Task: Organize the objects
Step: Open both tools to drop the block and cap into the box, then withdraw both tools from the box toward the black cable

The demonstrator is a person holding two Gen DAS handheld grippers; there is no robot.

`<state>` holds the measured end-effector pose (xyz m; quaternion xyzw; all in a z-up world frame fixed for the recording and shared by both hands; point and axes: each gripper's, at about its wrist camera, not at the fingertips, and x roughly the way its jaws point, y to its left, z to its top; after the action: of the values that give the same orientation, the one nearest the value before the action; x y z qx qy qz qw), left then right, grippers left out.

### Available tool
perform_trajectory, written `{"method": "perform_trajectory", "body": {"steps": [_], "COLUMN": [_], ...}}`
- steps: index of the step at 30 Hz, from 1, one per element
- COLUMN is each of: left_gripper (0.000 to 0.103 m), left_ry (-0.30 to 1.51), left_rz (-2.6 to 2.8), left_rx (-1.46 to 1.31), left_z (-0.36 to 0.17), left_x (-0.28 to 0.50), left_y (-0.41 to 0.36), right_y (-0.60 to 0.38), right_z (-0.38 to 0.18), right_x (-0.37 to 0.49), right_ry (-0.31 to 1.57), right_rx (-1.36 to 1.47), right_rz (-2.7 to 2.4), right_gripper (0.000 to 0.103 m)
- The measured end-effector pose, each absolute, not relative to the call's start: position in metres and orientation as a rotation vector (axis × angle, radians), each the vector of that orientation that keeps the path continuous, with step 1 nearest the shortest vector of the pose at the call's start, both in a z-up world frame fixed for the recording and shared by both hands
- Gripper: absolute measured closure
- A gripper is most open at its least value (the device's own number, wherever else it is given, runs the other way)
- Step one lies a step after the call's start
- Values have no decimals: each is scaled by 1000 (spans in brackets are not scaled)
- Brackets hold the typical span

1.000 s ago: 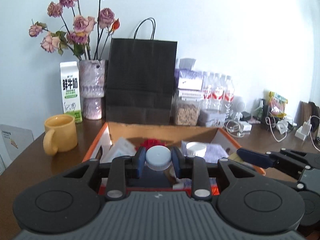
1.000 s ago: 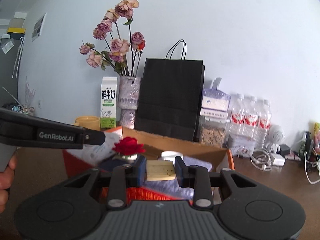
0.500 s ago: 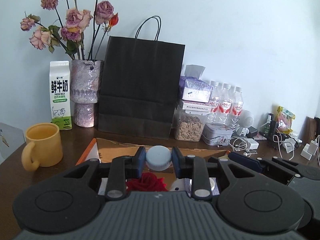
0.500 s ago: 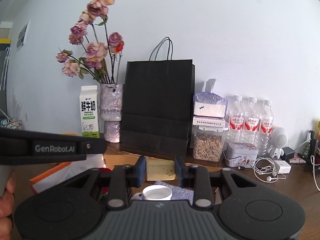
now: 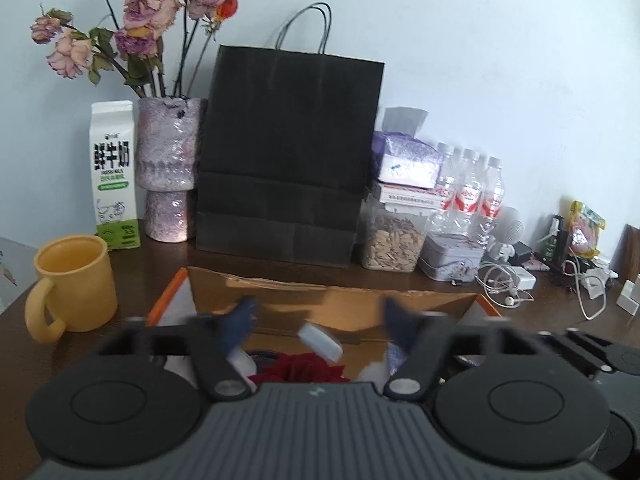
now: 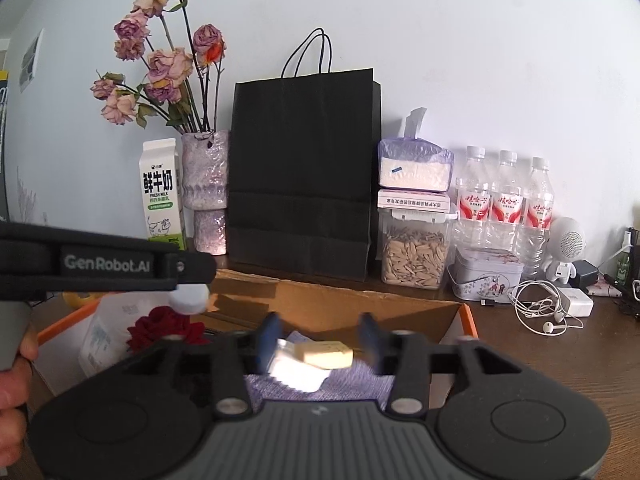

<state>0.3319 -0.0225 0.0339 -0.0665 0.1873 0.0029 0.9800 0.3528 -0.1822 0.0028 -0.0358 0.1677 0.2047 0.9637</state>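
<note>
Both sets of jaws opening above the cardboard box (image 5: 332, 300) on the bench. Left gripper (image 5: 318, 326): white-capped bottle (image 5: 320, 342) loose between spread pads, tilted, dropping toward the red rose (image 5: 308, 368). Right gripper (image 6: 318, 338): yellowish block (image 6: 326, 354) free, falling onto the purple cloth (image 6: 348, 384). Risks: bottle crushing the rose or rolling; block bouncing out over the box wall.

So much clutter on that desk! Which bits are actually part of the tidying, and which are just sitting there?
Part of the job:
- cardboard box
- white cap, falling from the opening left gripper
- tan block, dropping from the opening right gripper
- red rose

Just lying about:
- black bag
- milk carton
- yellow mug
- water bottles
- earphones
</note>
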Motion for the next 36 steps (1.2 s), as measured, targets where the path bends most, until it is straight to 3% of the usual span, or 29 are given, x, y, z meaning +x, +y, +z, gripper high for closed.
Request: {"method": "perform_trajectory", "body": {"steps": [2,18,36], "left_gripper": [0,0,0], "left_ry": [348,353,192], "left_rz": [26,17,-13], "left_rx": [-129,-120,-121], "left_z": [37,39,47], "left_x": [328,324,259], "left_y": [-23,-29,-18], "right_y": [-183,-185,-204], "right_z": [4,5,14], "right_x": [350,347,286], "right_ry": [325,332,283], "right_rx": [-74,-72,-134], "right_rz": [401,396,454], "right_gripper": [0,0,0]}}
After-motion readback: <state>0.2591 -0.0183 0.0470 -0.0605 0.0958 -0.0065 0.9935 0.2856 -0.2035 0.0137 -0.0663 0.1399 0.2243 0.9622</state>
